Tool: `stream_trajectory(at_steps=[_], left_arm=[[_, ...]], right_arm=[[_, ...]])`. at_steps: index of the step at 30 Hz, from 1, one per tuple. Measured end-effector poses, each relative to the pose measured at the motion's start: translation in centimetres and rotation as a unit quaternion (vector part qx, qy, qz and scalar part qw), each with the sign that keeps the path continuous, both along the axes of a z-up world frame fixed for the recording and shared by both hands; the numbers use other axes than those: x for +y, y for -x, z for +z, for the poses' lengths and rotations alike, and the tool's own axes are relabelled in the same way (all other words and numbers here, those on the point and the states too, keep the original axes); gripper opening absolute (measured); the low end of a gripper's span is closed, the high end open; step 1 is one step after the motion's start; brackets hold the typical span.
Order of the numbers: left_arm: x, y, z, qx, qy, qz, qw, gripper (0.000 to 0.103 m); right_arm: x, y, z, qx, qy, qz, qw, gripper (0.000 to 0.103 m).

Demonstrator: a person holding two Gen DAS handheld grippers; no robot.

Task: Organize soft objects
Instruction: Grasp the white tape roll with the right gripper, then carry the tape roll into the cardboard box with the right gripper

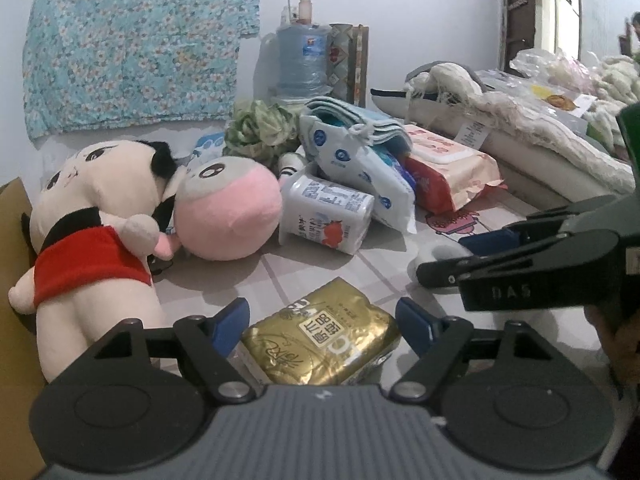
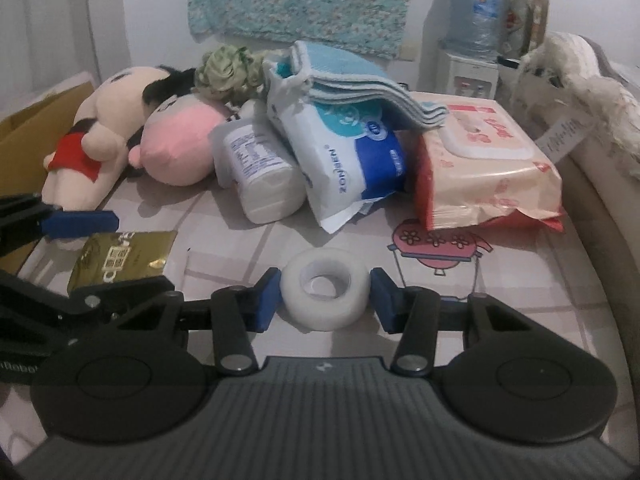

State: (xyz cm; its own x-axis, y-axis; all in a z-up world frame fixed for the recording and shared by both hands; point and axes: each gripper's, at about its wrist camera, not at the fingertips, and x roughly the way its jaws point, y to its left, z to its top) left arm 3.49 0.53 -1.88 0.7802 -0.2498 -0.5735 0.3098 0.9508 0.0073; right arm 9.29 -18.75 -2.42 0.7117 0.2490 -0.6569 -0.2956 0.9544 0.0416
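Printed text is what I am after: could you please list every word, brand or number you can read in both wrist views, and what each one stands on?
"ZONSEN": white and blue soft pack.
"DAS": right gripper, on its black body, seen from the left wrist.
"Robot", cut off by the frame edge: left gripper, on its body.
Gold pack: large Chinese characters, upside down, not read with confidence.
White bottle, pink wipes pack, water jug: print too small or blurred.
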Motion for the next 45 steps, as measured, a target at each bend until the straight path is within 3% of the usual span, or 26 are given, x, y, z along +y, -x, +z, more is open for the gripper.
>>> stream_trajectory(at_steps=[7,12,17,21,24,26,33,42,45], left_arm=[[-1.1,1.1,0.7,-0.029,-0.023,-0.013,0.9992,0.081],[-1.4,2.1,2.1,-0.057,-0.017,0.002,0.9982,0.081],[-1.5,3.9,3.4,-0.053,0.012,0.010,0.9985,0.081],[-0.9,6.1,4.4,-0.040,0.011,0.027,0.9988,0.081],[1.1,7.7,6.1,-0.015,0.054,0.040,0.9976,0.081],[2.1,9.3,7.6,-0.025,0.060,0.047,0.9968,0.081],[6.0,13.9,13.8,-0.091,0.023,0.071,0.9931,0.081],[16.0,13.6,18.5,-0.084,0.008,0.141,0.9864,0.081],[18.4,12.6,19.9,-0.092,-0.030,0.170,0.9807,0.081]], right_arm=[[-1.3,0.9,2.2,-0.035,-0.029,-0.010,0.999,0.047],[-1.9,1.6,4.5,-0.049,-0.067,-0.012,0.996,0.047],[-2.2,3.6,7.3,-0.092,-0.092,-0.009,0.991,0.047],[-1.5,4.9,9.3,-0.100,-0.108,0.009,0.989,0.047],[-0.3,6.4,10.8,-0.115,-0.115,0.033,0.986,0.047],[0.6,7.3,12.0,-0.121,-0.119,0.046,0.984,0.047],[3.9,8.5,16.7,-0.139,-0.136,0.085,0.977,0.047],[11.9,6.8,20.5,-0.133,-0.164,0.118,0.970,0.047],[15.2,5.3,21.2,-0.120,-0.174,0.130,0.969,0.047]])
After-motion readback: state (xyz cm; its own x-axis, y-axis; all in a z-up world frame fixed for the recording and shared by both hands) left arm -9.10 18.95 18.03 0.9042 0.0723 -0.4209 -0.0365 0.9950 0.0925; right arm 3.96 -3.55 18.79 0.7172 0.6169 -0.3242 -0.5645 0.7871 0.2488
